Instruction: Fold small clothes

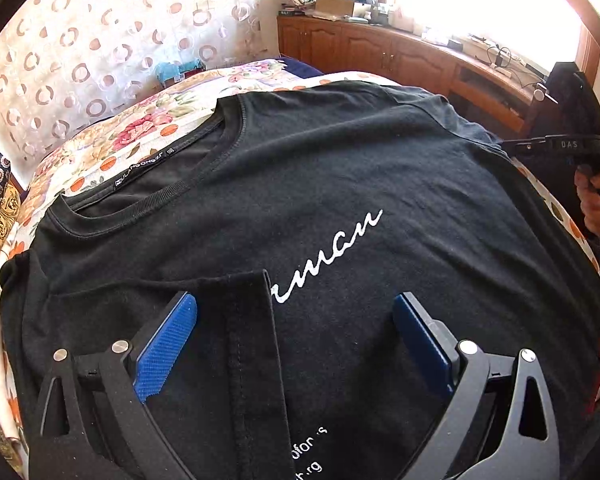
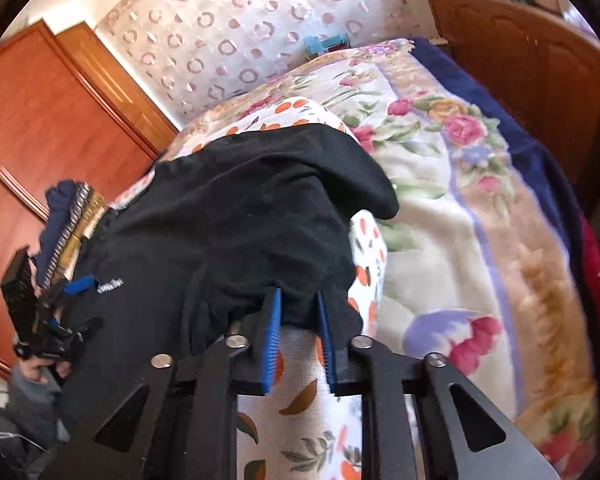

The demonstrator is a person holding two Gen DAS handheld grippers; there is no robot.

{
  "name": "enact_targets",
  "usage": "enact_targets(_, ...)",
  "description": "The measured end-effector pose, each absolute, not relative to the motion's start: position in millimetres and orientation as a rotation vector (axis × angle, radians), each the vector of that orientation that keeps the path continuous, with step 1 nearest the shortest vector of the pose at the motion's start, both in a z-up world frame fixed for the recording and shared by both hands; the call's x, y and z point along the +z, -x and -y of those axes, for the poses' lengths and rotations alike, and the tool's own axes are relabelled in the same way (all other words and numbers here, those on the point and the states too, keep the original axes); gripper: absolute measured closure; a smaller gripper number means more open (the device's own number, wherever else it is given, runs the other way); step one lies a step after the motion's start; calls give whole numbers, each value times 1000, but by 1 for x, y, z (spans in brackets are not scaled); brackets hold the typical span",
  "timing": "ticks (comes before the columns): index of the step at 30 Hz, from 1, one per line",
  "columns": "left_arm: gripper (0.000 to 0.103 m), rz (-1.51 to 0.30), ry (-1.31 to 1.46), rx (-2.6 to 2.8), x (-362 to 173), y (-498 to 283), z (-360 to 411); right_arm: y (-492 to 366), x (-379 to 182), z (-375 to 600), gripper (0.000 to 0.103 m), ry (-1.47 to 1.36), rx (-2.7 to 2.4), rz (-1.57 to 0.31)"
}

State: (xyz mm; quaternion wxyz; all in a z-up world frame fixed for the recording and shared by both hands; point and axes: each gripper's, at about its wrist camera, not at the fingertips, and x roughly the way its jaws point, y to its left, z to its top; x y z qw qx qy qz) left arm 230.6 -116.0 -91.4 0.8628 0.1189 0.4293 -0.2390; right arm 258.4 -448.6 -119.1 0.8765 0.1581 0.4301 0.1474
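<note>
Pinching only a thin edge of the black T-shirt [image 2: 236, 216] spread on the bed [image 2: 440, 240], the closed right gripper [image 2: 298, 320] could lose it while the left gripper [image 1: 296, 320] hovers open, holding nothing.

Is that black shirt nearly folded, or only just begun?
Only begun. One sleeve already lies folded over the black T-shirt on the floral bedspread. The right tool pinches the other side; the left tool hovers open. Remaining folds are undone.
</note>
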Motion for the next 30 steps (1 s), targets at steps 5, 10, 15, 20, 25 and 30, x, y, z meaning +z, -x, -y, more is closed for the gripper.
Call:
enact_targets(5, 4, -900, -249, -501, -92, -231, 116, -251, -84, 445, 98, -213, 277, -870)
enact_targets(10, 4, -901, -250, -501, -92, -230, 115, -235, -34, 412, 98, -79, 304, -788)
enact_targets(15, 4, -901, -249, -500, -92, -231, 116, -221, -38, 368, 98, -47, 389, -799)
enact_targets(20, 4, -901, -249, -501, -92, -231, 115, -213, -87, 346, 98, -19, 401, -893)
enact_targets(25, 4, -902, -249, -500, -92, -231, 115, -200, -91, 361, 91, -42, 362, -883)
enact_targets(30, 4, -901, -249, -494, -93, -230, 116, -185, -72, 381, 58, -23, 299, -808)
